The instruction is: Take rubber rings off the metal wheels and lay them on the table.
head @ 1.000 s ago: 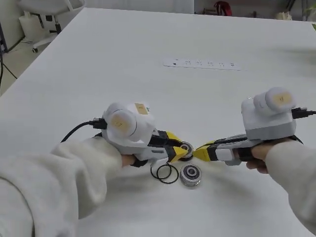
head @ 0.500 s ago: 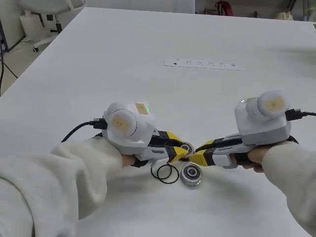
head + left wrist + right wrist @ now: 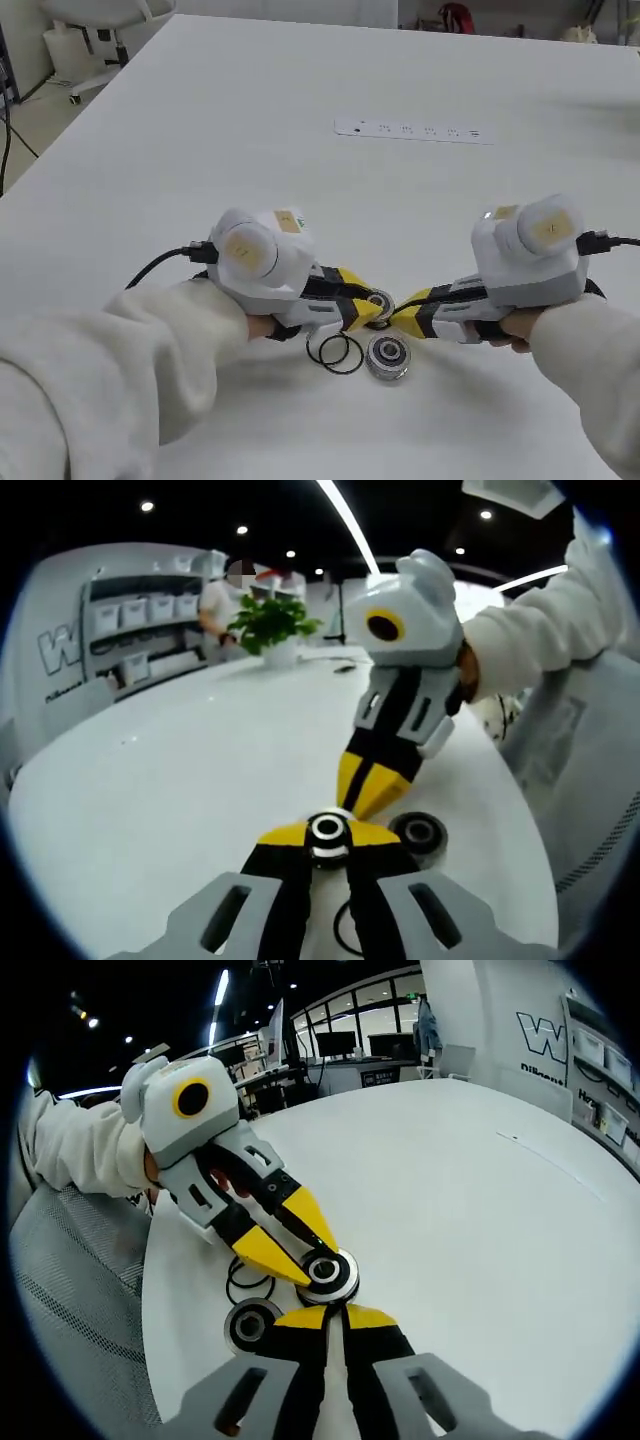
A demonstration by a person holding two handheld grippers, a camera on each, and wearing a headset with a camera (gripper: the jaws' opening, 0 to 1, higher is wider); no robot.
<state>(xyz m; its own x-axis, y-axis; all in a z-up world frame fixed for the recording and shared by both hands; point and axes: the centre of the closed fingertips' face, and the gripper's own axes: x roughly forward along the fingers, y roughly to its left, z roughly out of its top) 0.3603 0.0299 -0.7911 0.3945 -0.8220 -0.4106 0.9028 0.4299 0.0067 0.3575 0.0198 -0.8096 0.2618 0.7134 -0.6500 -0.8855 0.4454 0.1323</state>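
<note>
The left gripper (image 3: 370, 307) clamps a wheel (image 3: 378, 299) steady off the counter (image 3: 300, 180) so the right gripper (image 3: 403, 307), fingers pressed together, can pry at its rim. Two rings (image 3: 338, 351) lie beneath.

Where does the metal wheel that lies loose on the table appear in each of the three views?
Head view: the loose wheel lies low centre, right of the black rings.
Left gripper view: lower right of centre.
Right gripper view: lower left, below the rings in the picture.
Shared landmark: the second wheel, clamped in the left hand-held gripper, close by.
</note>
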